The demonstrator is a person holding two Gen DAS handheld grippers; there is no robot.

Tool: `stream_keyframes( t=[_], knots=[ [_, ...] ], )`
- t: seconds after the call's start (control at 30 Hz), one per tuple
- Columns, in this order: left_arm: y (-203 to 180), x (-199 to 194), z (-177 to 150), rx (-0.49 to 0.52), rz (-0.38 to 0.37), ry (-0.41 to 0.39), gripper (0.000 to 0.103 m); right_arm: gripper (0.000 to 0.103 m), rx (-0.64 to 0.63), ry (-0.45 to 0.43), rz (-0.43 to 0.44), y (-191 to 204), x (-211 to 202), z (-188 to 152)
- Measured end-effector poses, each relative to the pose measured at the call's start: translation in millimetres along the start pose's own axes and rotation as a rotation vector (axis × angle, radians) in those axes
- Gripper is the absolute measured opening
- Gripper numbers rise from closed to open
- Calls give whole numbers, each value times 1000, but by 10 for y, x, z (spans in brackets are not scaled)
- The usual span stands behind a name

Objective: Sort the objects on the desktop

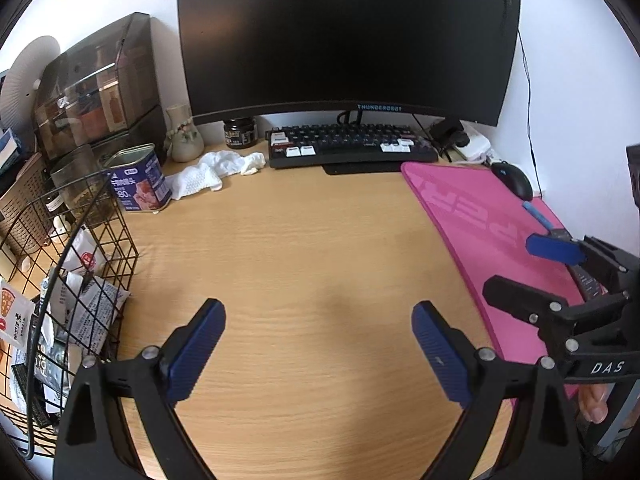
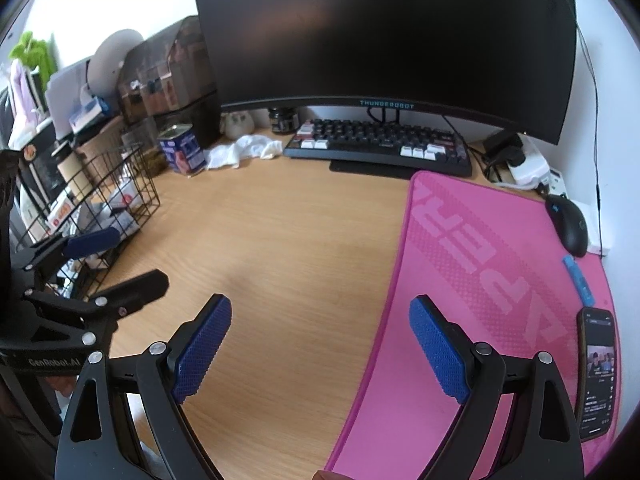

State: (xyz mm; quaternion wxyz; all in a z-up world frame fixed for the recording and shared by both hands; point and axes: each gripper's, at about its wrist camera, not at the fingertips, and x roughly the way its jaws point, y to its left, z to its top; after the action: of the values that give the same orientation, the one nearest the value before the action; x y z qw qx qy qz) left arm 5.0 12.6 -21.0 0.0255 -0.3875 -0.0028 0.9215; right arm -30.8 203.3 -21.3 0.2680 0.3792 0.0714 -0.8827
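Observation:
My left gripper point(image 1: 318, 312) hangs open over bare wood near the desk's front, nothing between its blue pads. My right gripper point(image 2: 320, 308) is open too, straddling the left edge of the pink desk mat point(image 2: 472, 280). Each gripper shows at the side of the other's view: the right gripper point(image 1: 516, 268) and the left gripper point(image 2: 132, 256). Loose objects lie around: a blue tin can point(image 1: 140, 180), a crumpled white cloth point(image 1: 216, 170), a dark jar point(image 1: 240, 133), a black mouse point(image 2: 568, 224), a blue pen-like stick point(image 2: 579, 280) and a phone point(image 2: 598, 372) with its screen lit.
A black wire basket point(image 1: 60, 280) of packets stands at the left edge. Behind it are a smoky storage box point(image 1: 96, 88) and a small vase point(image 1: 184, 136). A monitor point(image 1: 348, 36) and keyboard point(image 1: 352, 146) fill the back; a power strip point(image 2: 528, 164) sits at the right rear.

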Motion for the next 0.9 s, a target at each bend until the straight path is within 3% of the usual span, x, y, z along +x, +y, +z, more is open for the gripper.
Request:
stream_keyframes(
  t=[0.9],
  knots=[
    [-114, 42, -9, 31, 2, 15, 94, 91, 3, -9, 5, -31, -54, 6]
  ],
)
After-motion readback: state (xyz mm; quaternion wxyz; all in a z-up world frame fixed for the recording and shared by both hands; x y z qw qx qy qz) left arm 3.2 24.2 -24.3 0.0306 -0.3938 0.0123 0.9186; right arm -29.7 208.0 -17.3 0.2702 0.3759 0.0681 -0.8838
